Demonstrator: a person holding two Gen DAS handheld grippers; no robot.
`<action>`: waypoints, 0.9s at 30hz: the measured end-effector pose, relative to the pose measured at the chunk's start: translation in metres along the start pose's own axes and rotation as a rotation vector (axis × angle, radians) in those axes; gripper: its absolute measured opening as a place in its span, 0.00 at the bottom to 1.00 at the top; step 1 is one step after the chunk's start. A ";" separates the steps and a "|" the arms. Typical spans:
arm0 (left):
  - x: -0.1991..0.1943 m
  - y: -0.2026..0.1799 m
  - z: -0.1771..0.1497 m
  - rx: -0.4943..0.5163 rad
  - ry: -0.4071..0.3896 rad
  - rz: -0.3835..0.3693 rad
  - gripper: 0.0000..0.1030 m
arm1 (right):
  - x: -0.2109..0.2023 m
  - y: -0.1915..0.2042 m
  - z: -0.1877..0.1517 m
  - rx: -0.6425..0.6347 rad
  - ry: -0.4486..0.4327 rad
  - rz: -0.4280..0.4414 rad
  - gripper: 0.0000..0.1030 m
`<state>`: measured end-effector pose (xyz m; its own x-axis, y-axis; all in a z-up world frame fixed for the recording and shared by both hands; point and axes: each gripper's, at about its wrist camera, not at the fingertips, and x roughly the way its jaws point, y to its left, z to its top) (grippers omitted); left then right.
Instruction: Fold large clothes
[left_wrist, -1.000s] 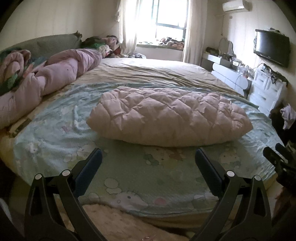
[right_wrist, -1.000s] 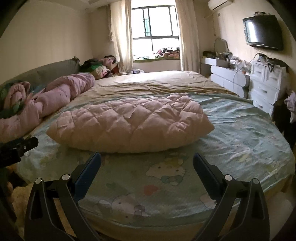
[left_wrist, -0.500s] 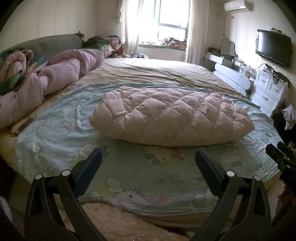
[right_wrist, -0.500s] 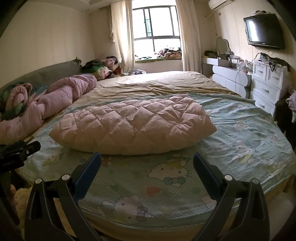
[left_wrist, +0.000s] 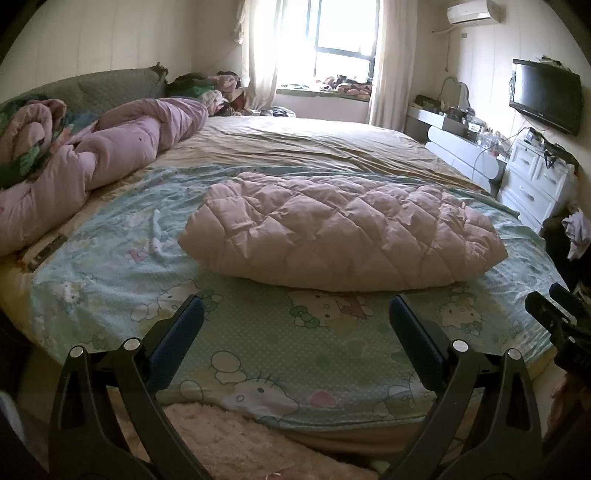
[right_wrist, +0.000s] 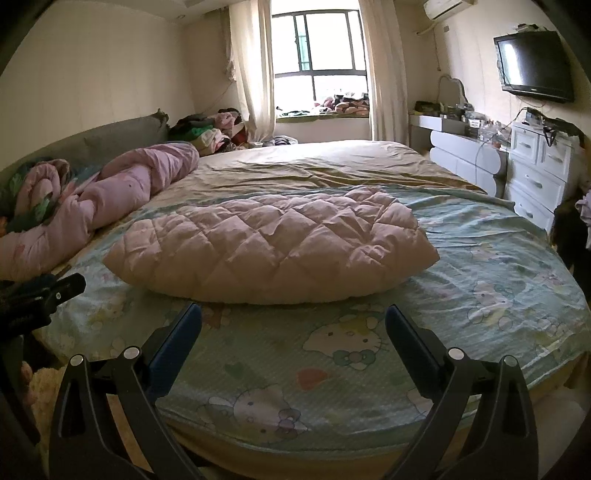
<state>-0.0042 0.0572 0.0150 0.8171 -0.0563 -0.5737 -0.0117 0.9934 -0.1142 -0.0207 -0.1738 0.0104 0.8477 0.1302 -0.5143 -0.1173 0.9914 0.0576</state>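
Observation:
A pale pink quilted padded garment (left_wrist: 343, 232) (right_wrist: 273, 247) lies folded into a thick oblong bundle on the cartoon-print sheet of a round bed (left_wrist: 258, 354) (right_wrist: 480, 266). My left gripper (left_wrist: 295, 314) hovers open over the bed's near edge, short of the bundle, with nothing between its fingers. My right gripper (right_wrist: 293, 321) is also open and empty, just in front of the bundle's near edge. Each gripper shows at the edge of the other's view, the right one (left_wrist: 557, 325) and the left one (right_wrist: 40, 299).
A rolled pink duvet (left_wrist: 92, 166) lies along the bed's left side by a grey headboard (right_wrist: 92, 144). White drawers (right_wrist: 535, 173), a dressing table and a wall TV (right_wrist: 535, 66) line the right wall. A fluffy rug (left_wrist: 236, 439) lies below the bed edge.
Both grippers have drifted slightly closer to the bed, so the bundle looks a little larger. The garment has not moved and both grippers stay open.

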 end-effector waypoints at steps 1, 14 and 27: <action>0.000 0.000 0.000 -0.001 0.001 -0.001 0.91 | 0.000 0.000 0.000 0.000 0.000 0.001 0.96; -0.005 0.001 0.002 0.002 -0.009 0.015 0.91 | -0.001 0.001 0.000 0.000 -0.003 0.000 0.96; -0.007 0.003 0.004 0.001 -0.014 0.020 0.91 | -0.001 0.002 0.000 -0.002 -0.004 -0.001 0.96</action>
<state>-0.0075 0.0608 0.0219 0.8249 -0.0352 -0.5642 -0.0275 0.9944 -0.1022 -0.0220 -0.1724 0.0111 0.8499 0.1289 -0.5109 -0.1175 0.9916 0.0548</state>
